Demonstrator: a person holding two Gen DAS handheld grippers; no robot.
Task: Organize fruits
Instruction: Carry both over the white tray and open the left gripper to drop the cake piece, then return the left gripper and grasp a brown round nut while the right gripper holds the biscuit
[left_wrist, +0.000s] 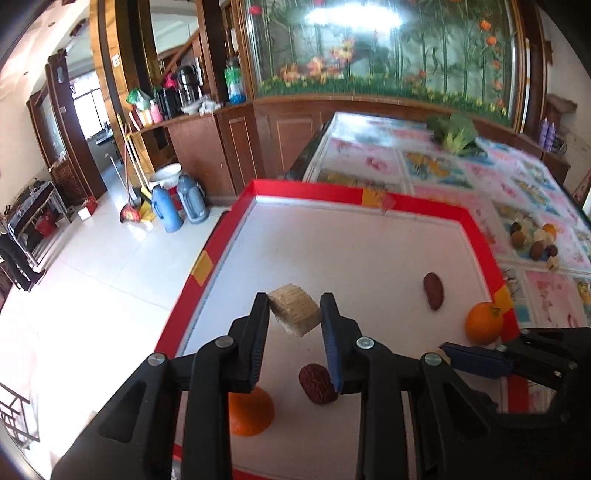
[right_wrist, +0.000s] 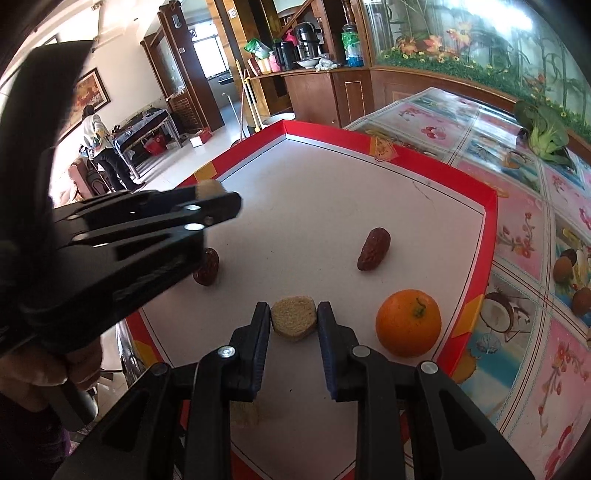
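Observation:
A white tray with a red rim (left_wrist: 354, 194) (right_wrist: 424, 170) lies on the table. My left gripper (left_wrist: 294, 310) is shut on a tan sugarcane piece (left_wrist: 293, 314) and holds it above the tray. My right gripper (right_wrist: 293, 317) is shut on another tan piece (right_wrist: 294, 317) just over the tray floor; it also shows in the left wrist view (left_wrist: 476, 360). In the tray lie two red dates (left_wrist: 433, 291) (left_wrist: 317, 384) (right_wrist: 373, 249) (right_wrist: 207, 267) and two oranges (left_wrist: 483, 323) (left_wrist: 251, 411) (right_wrist: 408, 323).
A pile of small fruits (left_wrist: 533, 238) (right_wrist: 572, 273) lies on the patterned tablecloth (left_wrist: 424, 162) right of the tray. Leafy greens (left_wrist: 456, 134) (right_wrist: 545, 134) sit at the table's far end. Floor, thermoses (left_wrist: 177, 206) and a wooden cabinet lie left.

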